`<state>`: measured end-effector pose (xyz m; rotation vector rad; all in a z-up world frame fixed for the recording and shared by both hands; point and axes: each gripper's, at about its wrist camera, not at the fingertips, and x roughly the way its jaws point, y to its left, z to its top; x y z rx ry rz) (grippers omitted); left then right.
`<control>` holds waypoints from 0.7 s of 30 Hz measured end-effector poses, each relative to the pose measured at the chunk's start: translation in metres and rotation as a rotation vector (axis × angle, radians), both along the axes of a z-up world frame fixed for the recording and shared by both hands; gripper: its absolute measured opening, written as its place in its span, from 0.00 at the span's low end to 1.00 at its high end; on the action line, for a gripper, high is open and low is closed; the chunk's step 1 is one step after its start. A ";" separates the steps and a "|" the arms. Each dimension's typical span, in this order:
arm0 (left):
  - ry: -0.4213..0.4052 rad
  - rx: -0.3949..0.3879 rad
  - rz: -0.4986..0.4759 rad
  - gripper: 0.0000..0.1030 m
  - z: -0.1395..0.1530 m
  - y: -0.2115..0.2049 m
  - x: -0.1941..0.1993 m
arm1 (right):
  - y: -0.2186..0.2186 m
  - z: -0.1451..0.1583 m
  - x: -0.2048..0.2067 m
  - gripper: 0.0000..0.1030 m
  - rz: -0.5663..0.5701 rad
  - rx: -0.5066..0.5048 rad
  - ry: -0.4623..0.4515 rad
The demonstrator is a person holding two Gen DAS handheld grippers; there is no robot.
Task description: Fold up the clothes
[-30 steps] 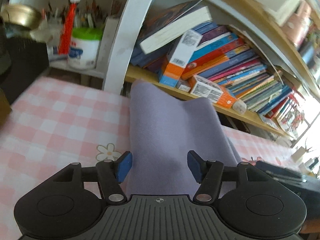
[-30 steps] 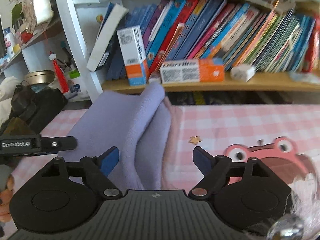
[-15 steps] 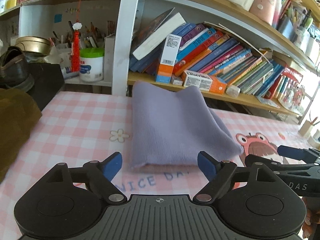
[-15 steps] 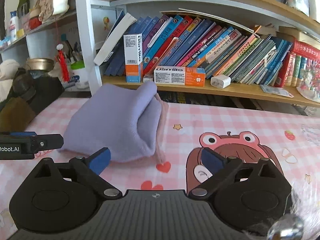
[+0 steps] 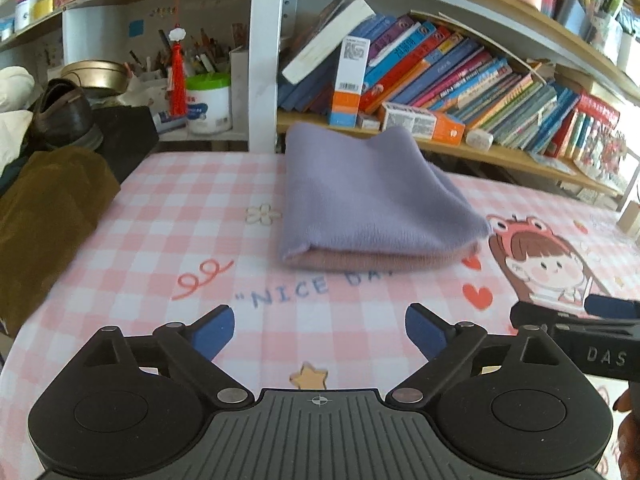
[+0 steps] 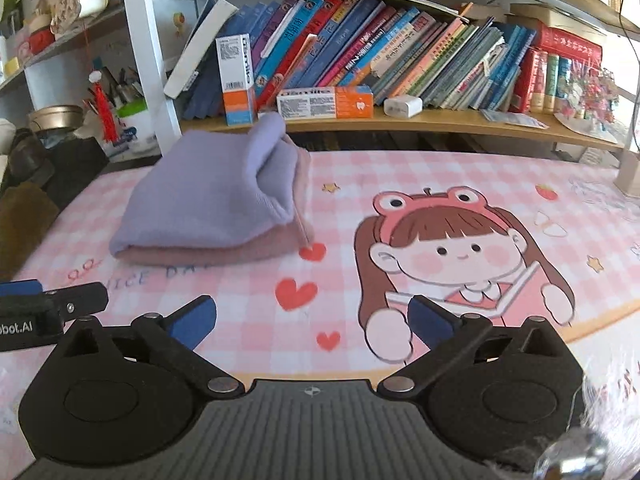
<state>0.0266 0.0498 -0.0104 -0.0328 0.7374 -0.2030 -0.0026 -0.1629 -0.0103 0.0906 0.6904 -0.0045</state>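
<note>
Gripper (image 5: pixel 320 332) above pink checked tablecloth (image 5: pixel 168 216)

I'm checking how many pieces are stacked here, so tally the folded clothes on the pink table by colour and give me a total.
Lilac folded garment: 1, on top
Dusty pink folded garment: 1, underneath, only its edge showing
Total: 2 on the checked tablecloth
Whether these are separate pieces or one two-tone garment cannot be told.

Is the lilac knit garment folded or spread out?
Folded: the lilac knit garment lies as a compact doubled stack, pink layer beneath, on the pink checked tablecloth.
</note>
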 end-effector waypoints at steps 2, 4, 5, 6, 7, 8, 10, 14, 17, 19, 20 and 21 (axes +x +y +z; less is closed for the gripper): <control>0.009 0.005 -0.007 0.92 -0.003 -0.001 -0.005 | 0.000 -0.001 -0.004 1.00 -0.002 0.001 0.006; 0.015 0.008 -0.016 0.92 -0.003 -0.002 -0.006 | -0.001 -0.003 -0.005 1.00 -0.010 -0.001 0.013; 0.015 0.005 -0.016 0.92 -0.003 -0.001 -0.005 | -0.001 -0.003 -0.006 1.00 -0.014 -0.003 0.015; 0.015 0.002 -0.016 0.92 -0.002 -0.001 -0.005 | -0.001 -0.003 -0.007 1.00 -0.016 -0.006 0.018; 0.013 0.000 -0.015 0.92 -0.001 -0.001 -0.004 | 0.000 -0.004 -0.008 1.00 -0.018 -0.011 0.020; 0.011 -0.001 -0.014 0.92 -0.001 -0.001 -0.004 | 0.000 -0.004 -0.009 1.00 -0.018 -0.016 0.022; 0.009 -0.002 -0.016 0.92 0.000 -0.001 -0.003 | 0.001 -0.004 -0.012 1.00 -0.017 -0.023 0.022; 0.015 0.005 -0.030 0.92 -0.001 -0.004 -0.003 | 0.004 -0.005 -0.016 1.00 -0.009 -0.029 0.027; 0.018 0.014 -0.042 0.92 -0.001 -0.007 -0.003 | 0.005 -0.004 -0.017 1.00 -0.004 -0.033 0.021; 0.019 0.019 -0.049 0.92 -0.002 -0.009 -0.004 | 0.005 -0.003 -0.017 1.00 -0.008 -0.036 0.017; 0.020 0.022 -0.052 0.92 -0.002 -0.010 -0.004 | 0.004 -0.002 -0.018 1.00 -0.011 -0.037 0.015; 0.021 0.025 -0.054 0.92 -0.002 -0.010 -0.004 | 0.004 -0.002 -0.018 1.00 -0.014 -0.038 0.014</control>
